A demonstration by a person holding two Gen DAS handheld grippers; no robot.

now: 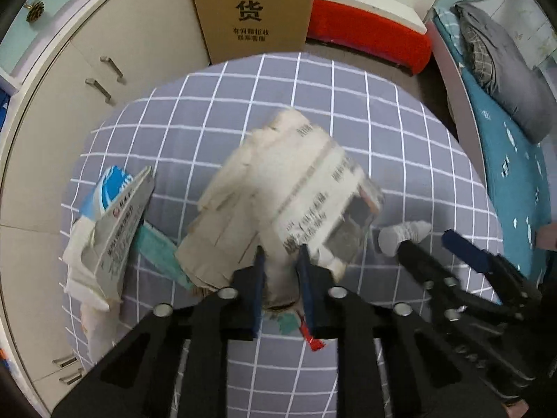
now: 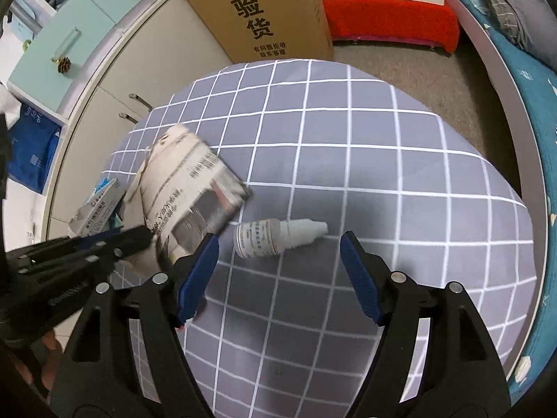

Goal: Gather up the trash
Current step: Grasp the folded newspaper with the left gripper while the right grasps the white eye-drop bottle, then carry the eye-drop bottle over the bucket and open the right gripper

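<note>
Our left gripper (image 1: 280,254) is clamped on the crumpled newspaper wad (image 1: 278,188) above the checked cloth (image 2: 383,160); its loose folds could slip out. Our right gripper (image 2: 278,240) is spread wide around the small white bottle (image 2: 275,235) lying there, which could roll away if a finger nudges it
</note>
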